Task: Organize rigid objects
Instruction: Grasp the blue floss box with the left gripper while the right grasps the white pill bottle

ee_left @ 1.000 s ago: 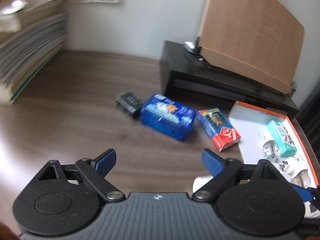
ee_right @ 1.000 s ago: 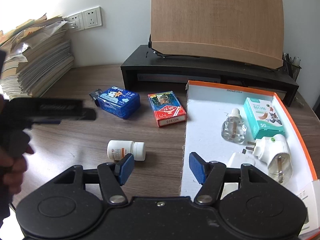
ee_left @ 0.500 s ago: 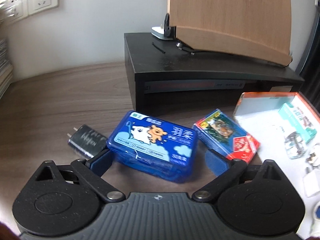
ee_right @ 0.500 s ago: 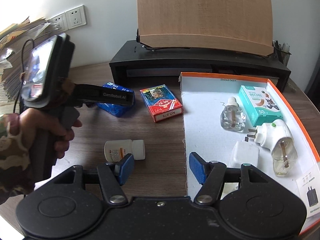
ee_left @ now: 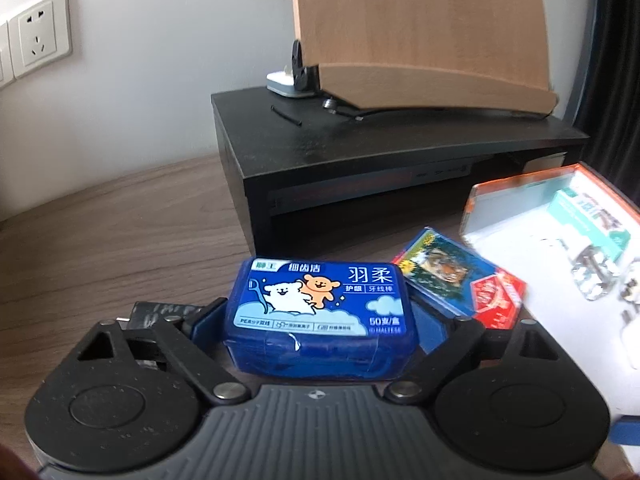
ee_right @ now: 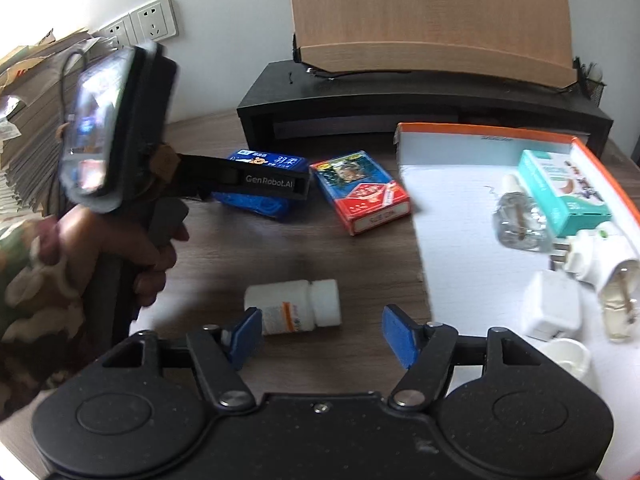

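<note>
A blue floss box lies on the wooden desk between the fingers of my left gripper. The jaws are closing, and both blue pads rest against its ends. In the right wrist view a hand holds that gripper over the same box. A white pill bottle lies on its side just ahead of my right gripper. Those jaws are opening and no pad presses on the bottle. A red and blue card pack lies to the right of the blue box.
An orange-rimmed white tray at the right holds a teal box, a glass refill, a white plug-in and an adapter. A black charger lies left of the blue box. A black riser stands behind; paper stack at far left.
My left gripper moved forward to the blue box, straddled it and narrowed onto its ends. My right gripper came down closer to the pill bottle and its jaws widened.
</note>
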Motion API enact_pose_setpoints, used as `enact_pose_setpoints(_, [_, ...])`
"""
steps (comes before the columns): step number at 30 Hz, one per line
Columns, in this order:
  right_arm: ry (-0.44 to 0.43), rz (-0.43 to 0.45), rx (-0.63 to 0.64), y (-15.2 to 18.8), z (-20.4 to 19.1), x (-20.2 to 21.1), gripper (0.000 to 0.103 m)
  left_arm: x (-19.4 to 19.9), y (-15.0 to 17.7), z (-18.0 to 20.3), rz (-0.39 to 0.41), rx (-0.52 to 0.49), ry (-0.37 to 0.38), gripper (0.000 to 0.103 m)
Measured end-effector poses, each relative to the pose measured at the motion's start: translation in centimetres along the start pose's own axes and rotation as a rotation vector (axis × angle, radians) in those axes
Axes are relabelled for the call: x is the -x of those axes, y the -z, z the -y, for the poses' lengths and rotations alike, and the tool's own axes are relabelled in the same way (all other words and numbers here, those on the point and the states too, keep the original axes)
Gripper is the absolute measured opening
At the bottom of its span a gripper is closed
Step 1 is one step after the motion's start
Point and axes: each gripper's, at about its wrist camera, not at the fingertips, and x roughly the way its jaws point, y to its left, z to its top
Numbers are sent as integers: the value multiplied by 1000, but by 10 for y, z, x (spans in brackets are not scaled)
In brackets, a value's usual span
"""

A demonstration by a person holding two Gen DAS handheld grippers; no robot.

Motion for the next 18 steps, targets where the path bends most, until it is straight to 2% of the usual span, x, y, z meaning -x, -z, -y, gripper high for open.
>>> enact_pose_setpoints(3, [-19,-8,4,-4,-6,-10,82,16,1,-3,15,5,-7,94])
enact_pose_setpoints(9, [2,-55,88,-8,-23,-29,83,46,5,-13,36,60,-26,94])
enact_pose_setpoints(10, [1,-53,87,-8,-24,-31,83,50,6,-14,40,68,-32,94])
enact_pose_setpoints(12, [5,-47,66,-9,-24,-32,70,59,8,-17,53,83,-42,94])
enact_pose_setpoints(18, [3,5,64,-14,-21,-19,69,82,10,-16,78,115,-65,94])
